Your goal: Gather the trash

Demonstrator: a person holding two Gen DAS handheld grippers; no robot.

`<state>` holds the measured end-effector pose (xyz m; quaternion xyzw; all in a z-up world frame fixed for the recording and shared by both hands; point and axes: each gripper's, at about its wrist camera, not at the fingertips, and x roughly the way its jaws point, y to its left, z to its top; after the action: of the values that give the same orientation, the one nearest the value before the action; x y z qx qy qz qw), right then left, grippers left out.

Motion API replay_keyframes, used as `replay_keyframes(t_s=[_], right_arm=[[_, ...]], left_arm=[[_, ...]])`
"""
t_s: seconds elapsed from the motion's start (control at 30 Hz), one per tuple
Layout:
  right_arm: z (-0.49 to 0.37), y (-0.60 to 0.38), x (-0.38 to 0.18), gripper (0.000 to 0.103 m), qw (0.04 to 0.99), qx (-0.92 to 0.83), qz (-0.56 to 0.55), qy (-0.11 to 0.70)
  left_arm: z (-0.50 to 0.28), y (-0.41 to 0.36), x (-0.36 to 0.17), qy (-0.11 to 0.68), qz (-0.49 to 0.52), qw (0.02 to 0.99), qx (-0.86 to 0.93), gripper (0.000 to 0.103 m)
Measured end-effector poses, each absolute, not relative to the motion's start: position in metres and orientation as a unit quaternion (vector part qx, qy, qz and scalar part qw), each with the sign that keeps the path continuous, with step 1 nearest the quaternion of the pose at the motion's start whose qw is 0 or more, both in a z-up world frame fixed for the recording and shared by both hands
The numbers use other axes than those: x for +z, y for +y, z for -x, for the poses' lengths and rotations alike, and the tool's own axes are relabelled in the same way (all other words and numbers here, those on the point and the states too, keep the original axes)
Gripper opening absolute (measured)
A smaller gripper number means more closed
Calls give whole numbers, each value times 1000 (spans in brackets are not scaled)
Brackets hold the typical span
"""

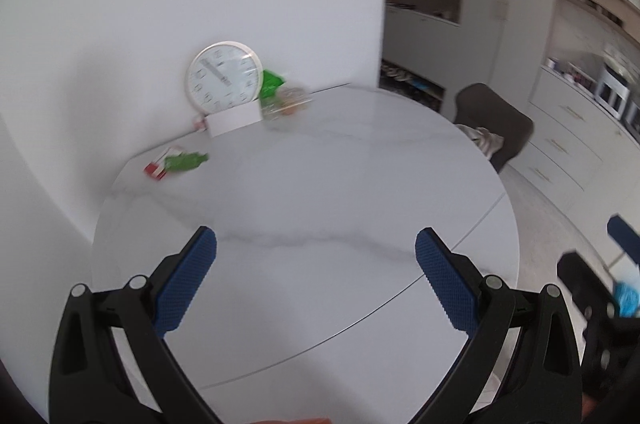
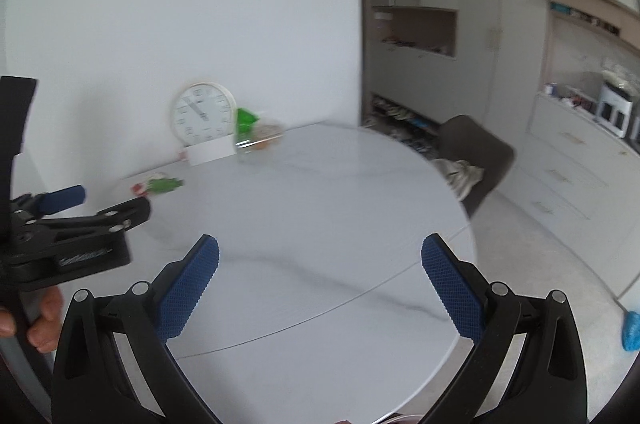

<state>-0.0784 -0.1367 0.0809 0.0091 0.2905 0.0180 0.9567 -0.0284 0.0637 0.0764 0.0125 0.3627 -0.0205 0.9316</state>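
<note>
Left wrist view: your left tongs (image 1: pixel 316 276) are spread wide and empty over the near part of the table (image 1: pixel 320 192). The green wrapper (image 1: pixel 185 161) sits on a red-and-white packet (image 1: pixel 158 166) at the far left edge by the wall, so I'd go there first, low and slow.

Right wrist view: right tongs (image 2: pixel 320 282) also spread, holding nothing. More green trash (image 2: pixel 245 122) is beside the clock (image 2: pixel 203 114) at the far edge. It's blurry, so steady up before pinching.

Wrapper (image 1: pixel 185 161) on table (image 1: pixel 320 192) (clock (image 1: pixel 223 77) behind)

A home: dining table (image 1: pixel 320 184), chair (image 1: pixel 496 120), kitchen cabinets (image 2: pixel 572 160).
</note>
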Motion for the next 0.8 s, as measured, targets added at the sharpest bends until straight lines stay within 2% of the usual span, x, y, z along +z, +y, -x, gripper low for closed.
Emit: replay_keyframes(t_s=[0.8], right_arm=[[65, -127, 75, 101, 953, 25, 8, 301]], left_arm=[[18, 64, 74, 376, -9, 926, 5, 95]])
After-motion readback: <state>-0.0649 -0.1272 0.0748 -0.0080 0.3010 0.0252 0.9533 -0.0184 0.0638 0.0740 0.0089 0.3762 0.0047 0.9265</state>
